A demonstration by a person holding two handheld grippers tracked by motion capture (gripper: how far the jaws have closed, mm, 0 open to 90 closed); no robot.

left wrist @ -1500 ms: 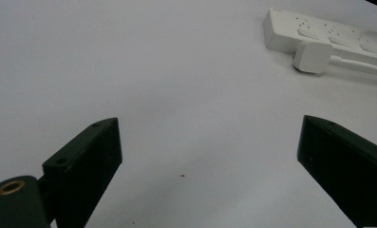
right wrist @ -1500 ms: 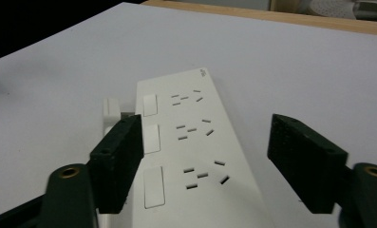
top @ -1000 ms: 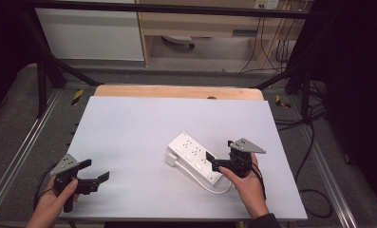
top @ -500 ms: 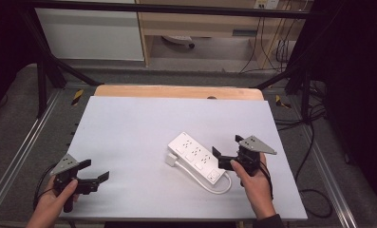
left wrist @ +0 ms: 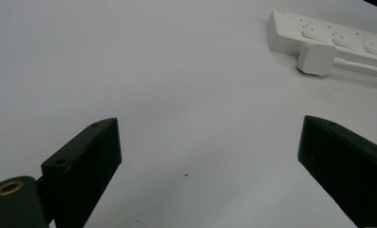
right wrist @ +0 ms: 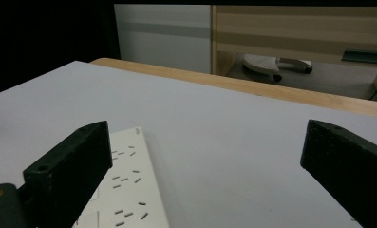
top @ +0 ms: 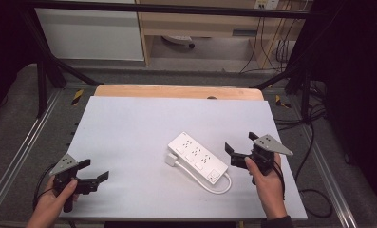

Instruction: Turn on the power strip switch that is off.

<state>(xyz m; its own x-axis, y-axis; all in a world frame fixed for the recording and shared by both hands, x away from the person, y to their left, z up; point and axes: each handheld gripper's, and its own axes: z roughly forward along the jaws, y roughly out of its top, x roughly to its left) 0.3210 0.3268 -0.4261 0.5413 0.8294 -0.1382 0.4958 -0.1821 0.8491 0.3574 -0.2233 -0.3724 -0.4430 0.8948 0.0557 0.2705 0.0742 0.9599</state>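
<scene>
Seemingly with both grippers' jaws spread and empty, the right gripper hangs just beside the white power strip lying mid-counter, so any grasp should square across its narrow body, while the left gripper waits well apart.

Right tongs have pulled back off the power strip: a second ago the jaws were at the strip's near right end, touching or almost touching it; half a second ago just clear; now apart from it, out to its right over bare counter, jaws spread wide. Right hand shifted right with them. In the right gripper view the strip now sits behind the left jaw, not between the jaws. The strip itself looks slightly nudged, hard to tell.
</scene>
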